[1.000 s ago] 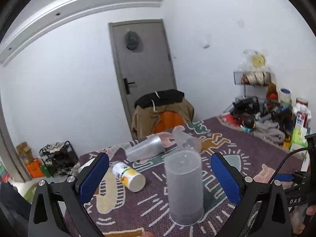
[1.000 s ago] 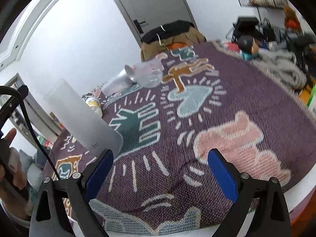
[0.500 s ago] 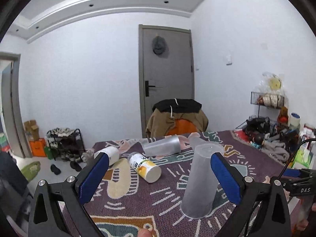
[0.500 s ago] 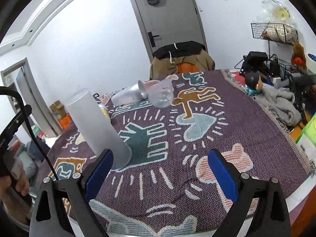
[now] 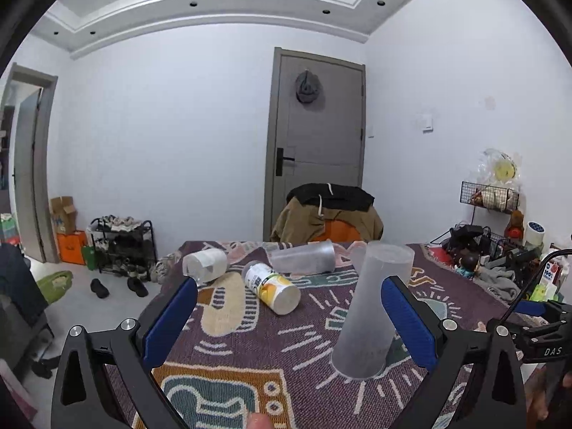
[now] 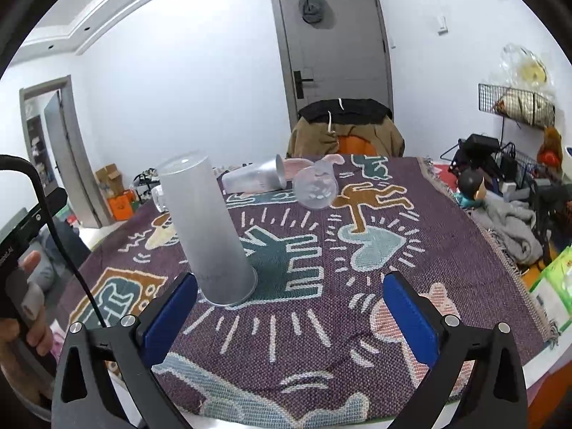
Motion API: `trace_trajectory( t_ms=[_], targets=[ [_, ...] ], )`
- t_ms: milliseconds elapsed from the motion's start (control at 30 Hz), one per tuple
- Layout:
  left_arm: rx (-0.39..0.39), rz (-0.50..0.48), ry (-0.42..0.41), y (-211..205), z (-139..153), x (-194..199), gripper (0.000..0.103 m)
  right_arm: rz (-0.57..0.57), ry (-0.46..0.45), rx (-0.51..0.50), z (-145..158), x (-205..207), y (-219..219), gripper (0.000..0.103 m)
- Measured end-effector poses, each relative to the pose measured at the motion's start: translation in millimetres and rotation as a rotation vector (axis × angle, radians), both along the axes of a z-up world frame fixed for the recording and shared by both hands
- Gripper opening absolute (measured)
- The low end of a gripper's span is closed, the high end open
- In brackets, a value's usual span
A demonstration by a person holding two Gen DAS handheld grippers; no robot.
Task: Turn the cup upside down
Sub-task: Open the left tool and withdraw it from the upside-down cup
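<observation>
A tall frosted plastic cup (image 5: 371, 311) stands on the patterned purple cloth with its wide rim down and its closed base up. It also shows in the right wrist view (image 6: 211, 228), at the left. My left gripper (image 5: 289, 316) is open and empty; the cup stands just inside its right finger, apart from the pads. My right gripper (image 6: 291, 312) is open and empty, to the right of the cup and nearer than it.
A clear cup (image 5: 304, 258), a yellow-labelled can (image 5: 273, 287) and a white roll (image 5: 205, 265) lie on their sides further back. A small clear cup (image 6: 316, 189) lies there too. A clothes-draped chair (image 5: 330, 214) stands behind the table. Clutter lines the right side.
Both grippers have pulled back and levelled out, so the views swung up toward the room. The cup stays standing rim down on the cloth.
</observation>
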State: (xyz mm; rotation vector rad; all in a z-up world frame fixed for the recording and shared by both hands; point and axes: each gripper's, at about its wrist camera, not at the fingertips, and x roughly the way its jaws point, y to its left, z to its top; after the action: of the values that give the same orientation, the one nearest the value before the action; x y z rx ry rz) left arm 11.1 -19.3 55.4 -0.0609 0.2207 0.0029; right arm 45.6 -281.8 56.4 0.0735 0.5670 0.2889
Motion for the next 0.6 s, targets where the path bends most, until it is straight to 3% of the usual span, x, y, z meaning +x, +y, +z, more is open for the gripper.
trace_trajectory(
  t_ms=[600],
  targets=[
    [0.048,0.028,0.079,3,-40,-22,0.103,0.042,-0.060,-0.075,-16,-24,11,0.103]
  ],
)
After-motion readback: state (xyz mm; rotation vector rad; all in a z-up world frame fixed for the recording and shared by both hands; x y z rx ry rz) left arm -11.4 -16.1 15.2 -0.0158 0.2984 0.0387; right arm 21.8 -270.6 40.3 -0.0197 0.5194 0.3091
